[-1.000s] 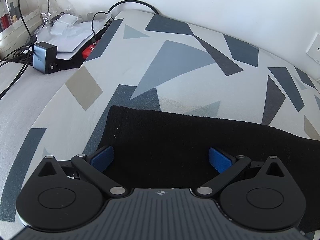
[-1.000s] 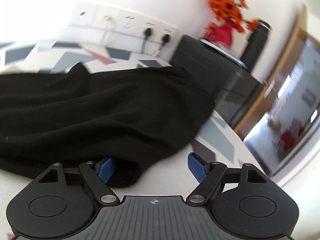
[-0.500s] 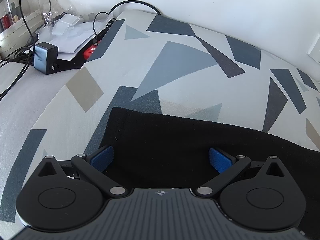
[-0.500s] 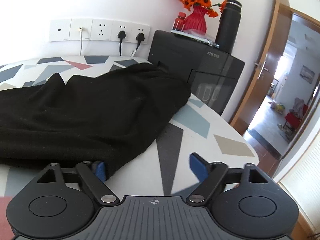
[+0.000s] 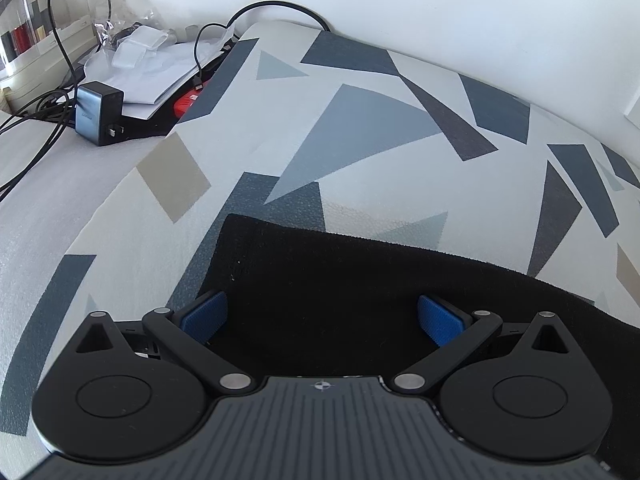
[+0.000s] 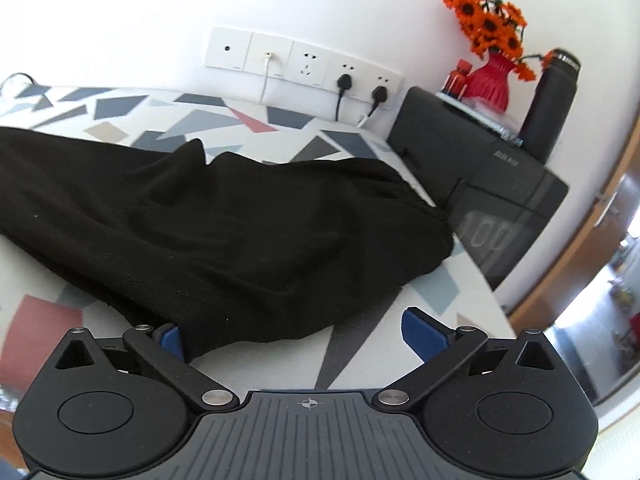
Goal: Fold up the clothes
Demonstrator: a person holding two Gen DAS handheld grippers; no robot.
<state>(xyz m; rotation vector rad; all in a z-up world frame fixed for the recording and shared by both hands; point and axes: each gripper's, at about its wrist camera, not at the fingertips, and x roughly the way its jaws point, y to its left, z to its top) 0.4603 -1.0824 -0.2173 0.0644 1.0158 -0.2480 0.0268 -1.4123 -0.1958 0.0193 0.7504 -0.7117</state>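
**Black garment flat on patterned cloth, both grippers wide apart**

Black garment (image 6: 224, 232) lies on the table cloth (image 5: 360, 128) with geometric grey, blue and tan shapes. Right wrist view: long axis runs left to right across the frame, gathered end toward the black appliance (image 6: 492, 184) on the right, rest trailing off the left edge. Left wrist view: a straight hem of the same black garment (image 5: 340, 280) runs from a left corner diagonally down to the right.

Around: wall sockets (image 6: 304, 60) with two black plugs behind the table, red vase of orange flowers (image 6: 492, 76) and a dark flask (image 6: 552, 100) on top of the appliance. Left wrist view far corner: charger block (image 5: 98, 118), black cables, papers. Nothing lies on top of the garment.

Left gripper (image 5: 322, 316): blue pads wide apart over the garment near its corner, fabric under them, no pinch visible.

Right gripper (image 6: 292, 334): jaws have just been opening, now spread wide. Garment edge lies between them beside the left pad; right pad is over bare cloth, nothing clamped.
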